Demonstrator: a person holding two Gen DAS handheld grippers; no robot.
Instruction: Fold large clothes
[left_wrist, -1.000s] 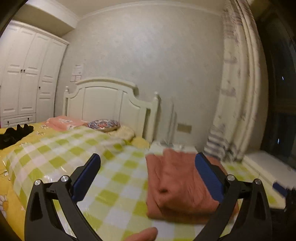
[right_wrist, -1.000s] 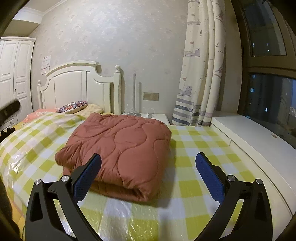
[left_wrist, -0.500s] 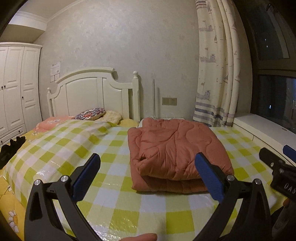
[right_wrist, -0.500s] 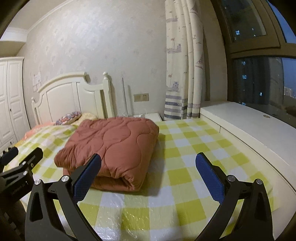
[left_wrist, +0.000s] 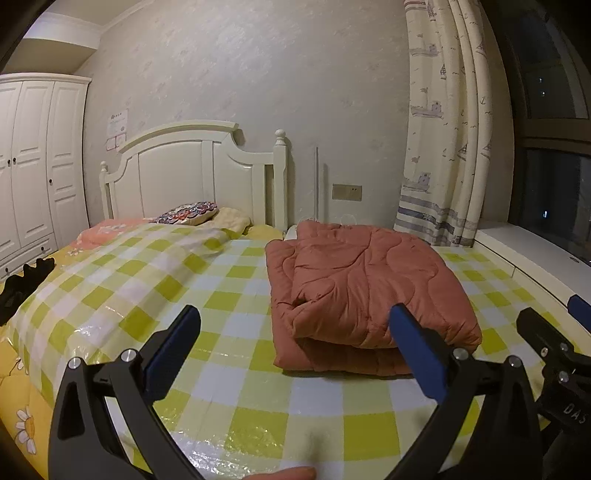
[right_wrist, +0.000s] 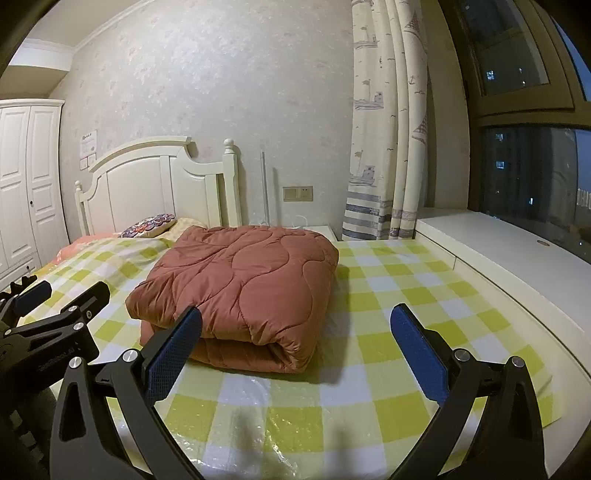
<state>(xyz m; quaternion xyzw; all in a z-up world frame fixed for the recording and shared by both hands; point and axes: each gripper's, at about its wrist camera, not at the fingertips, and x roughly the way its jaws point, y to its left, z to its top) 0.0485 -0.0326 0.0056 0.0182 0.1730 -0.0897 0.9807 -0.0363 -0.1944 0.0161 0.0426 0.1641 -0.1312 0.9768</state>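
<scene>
Both grippers hang empty with jaws spread wide, the left gripper (left_wrist: 295, 336) and right gripper (right_wrist: 295, 332) short of the rust-red quilt (right_wrist: 240, 291), which lies folded in a thick stack on the checked plastic sheet (right_wrist: 388, 314) over the bed. Its puffy layers look springy: a nudge could unfold them, or slide the stack across the slick sheet.

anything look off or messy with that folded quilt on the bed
Slightly. The rust quilt is folded on the checked cover, but its layers are not squared: the top fold sits askew, leaving the lower layer sticking out along the left and near edges. Nothing looks spilled or damaged. Both grippers are open and empty.
</scene>
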